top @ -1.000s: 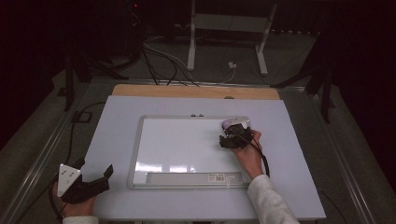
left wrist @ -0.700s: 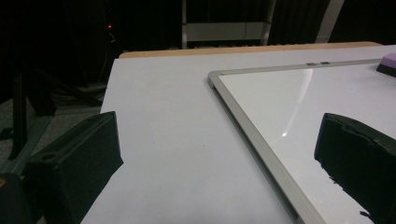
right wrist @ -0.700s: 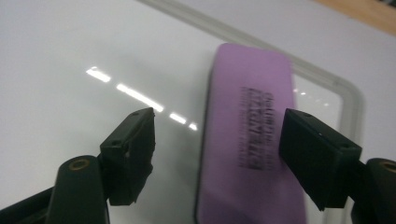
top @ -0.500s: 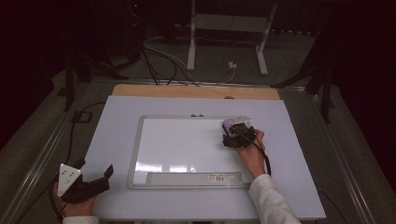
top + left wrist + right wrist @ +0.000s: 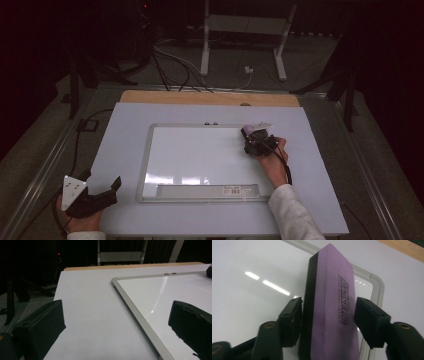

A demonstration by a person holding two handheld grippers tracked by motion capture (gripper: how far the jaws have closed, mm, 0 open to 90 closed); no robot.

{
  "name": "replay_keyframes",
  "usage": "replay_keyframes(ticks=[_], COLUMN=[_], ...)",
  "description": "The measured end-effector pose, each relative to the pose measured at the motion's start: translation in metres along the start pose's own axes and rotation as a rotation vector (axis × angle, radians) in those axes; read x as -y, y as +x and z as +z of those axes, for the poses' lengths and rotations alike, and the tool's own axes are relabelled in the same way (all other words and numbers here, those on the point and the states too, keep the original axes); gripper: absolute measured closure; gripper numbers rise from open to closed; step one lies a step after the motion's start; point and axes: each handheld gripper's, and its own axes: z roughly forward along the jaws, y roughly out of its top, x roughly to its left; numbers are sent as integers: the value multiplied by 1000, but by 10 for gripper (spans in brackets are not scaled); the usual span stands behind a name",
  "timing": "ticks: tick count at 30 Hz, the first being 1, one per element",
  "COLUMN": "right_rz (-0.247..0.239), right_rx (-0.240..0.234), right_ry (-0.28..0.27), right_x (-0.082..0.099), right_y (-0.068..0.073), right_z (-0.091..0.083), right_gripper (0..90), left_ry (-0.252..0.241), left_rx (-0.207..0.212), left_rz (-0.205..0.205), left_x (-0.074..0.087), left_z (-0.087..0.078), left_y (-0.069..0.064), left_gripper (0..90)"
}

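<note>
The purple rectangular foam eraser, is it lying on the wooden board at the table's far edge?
No, the purple rectangular foam eraser is over the white framed whiteboard, between the right claw's jaws.

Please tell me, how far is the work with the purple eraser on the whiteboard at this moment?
Done: the right gripper has reached the purple eraser at the whiteboard corner. In hand: its jaws have just been closing around the eraser; the left jaw touches it, a thin gap remains at the right one. Left: gripping and moving it. The left gripper waits open beside the board.
</note>
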Motion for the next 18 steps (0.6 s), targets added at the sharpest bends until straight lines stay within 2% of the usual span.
replay_keyframes(ticks=[6,8,9,12,18], right_rz=[16,33,43,71,130], right_rx=[-2,-13,-21,-15,7], right_ry=[17,25,29,-8,-74], right_x=[0,1,2,1,-2], right_y=[-4,-6,-7,-8,-14], right_z=[2,4,5,0,-8], right_gripper=[419,433,469,621,633], left_ry=[-1,-1,-1,0,-1], left_rx=[-1,-1,-2,-1,-1], left_rz=[1,1,2,0,1], left_x=[0,0,0,0,0], left_z=[0,0,0,0,0], left_y=[0,0,0,0,0], left_gripper=[13,12,13,13,13])
